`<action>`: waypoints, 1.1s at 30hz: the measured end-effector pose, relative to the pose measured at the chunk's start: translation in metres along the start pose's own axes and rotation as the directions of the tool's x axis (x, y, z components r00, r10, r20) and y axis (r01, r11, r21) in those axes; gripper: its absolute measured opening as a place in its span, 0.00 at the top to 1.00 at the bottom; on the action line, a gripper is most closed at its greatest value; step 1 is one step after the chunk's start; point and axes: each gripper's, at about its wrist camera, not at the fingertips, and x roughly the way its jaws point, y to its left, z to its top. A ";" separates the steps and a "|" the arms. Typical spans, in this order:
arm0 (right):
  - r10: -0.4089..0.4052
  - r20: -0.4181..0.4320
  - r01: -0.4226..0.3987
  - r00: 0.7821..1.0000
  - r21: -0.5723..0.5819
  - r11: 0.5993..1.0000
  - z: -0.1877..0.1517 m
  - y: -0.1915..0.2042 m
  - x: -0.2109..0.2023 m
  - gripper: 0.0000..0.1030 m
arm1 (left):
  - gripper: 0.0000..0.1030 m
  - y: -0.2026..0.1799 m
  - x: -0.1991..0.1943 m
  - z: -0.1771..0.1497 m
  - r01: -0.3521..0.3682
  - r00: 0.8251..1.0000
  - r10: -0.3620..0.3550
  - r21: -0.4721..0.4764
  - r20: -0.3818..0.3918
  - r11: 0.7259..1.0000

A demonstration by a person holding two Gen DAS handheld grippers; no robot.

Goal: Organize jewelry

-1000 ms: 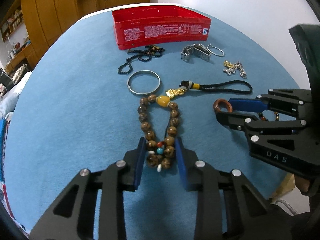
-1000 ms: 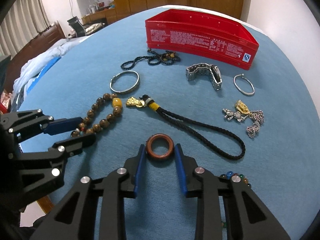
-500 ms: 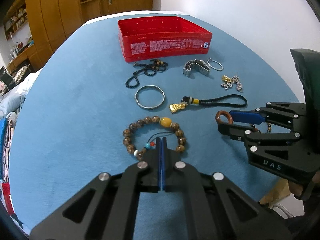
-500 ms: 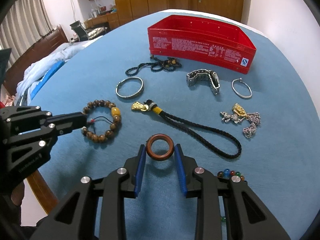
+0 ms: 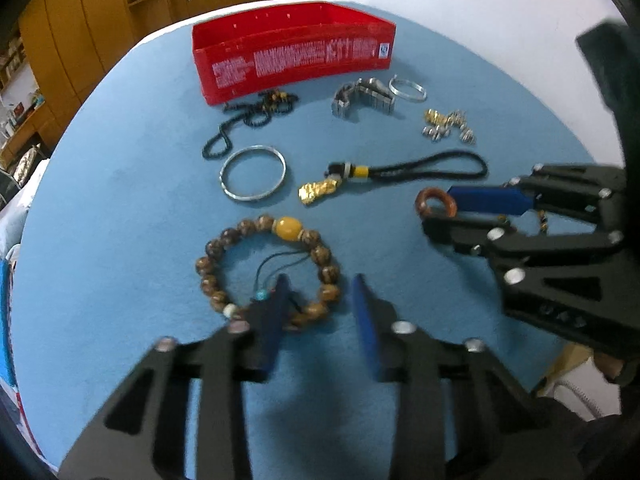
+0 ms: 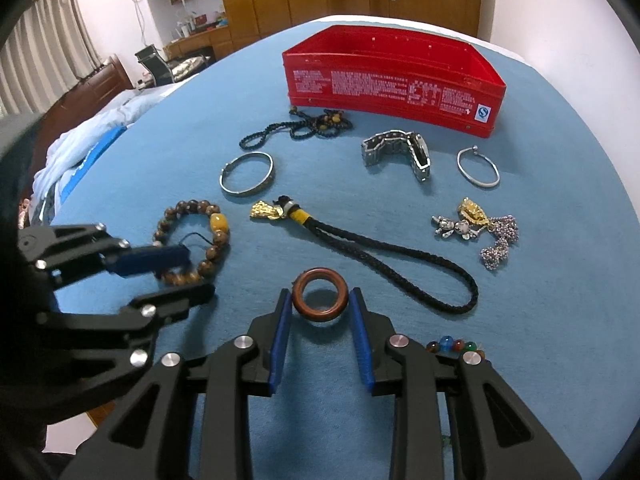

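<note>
A brown bead bracelet [image 5: 248, 236] with one yellow bead lies round on the blue table cloth [image 5: 120, 220]. My left gripper [image 5: 319, 282] hovers over its near side with its jaws opening. One finger sits inside the loop and one outside, so the near beads [image 6: 180, 278] lie between them, untouched by the pads. My right gripper [image 6: 320, 296] is shut on a brown ring [image 6: 320, 300], just above the cloth. The left wrist view also shows that ring [image 5: 436, 204]. The red box [image 6: 392, 88] stands at the far side.
Between the grippers and the box lie a silver bangle [image 6: 247, 172], a gold charm on a black cord [image 6: 268, 211], a metal watch band [image 6: 400, 150], a thin silver hoop [image 6: 478, 168], a black bead necklace [image 6: 304, 128] and a charm cluster [image 6: 476, 224]. Coloured beads [image 6: 452, 345] lie under my right gripper.
The left jaws closed fully and have parted again. The bead bracelet went from stretched long to a round loop. The right gripper kept still with the ring.
</note>
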 end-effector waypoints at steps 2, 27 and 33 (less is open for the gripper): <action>0.004 0.000 -0.004 1.000 -0.001 1.000 0.001 -0.001 0.001 0.72 | 0.72 0.001 0.002 0.000 0.000 1.000 0.000 0.008 0.005 1.000; -0.014 0.091 0.016 0.996 -0.032 0.999 0.018 -0.001 -0.050 0.72 | 0.91 0.015 -0.099 0.046 0.032 0.979 -0.029 -0.016 0.201 0.999; -0.040 0.144 0.050 0.989 -0.063 0.997 0.041 -0.008 -0.074 0.72 | 0.91 0.022 -0.127 0.072 0.019 0.963 -0.018 -0.002 0.270 1.000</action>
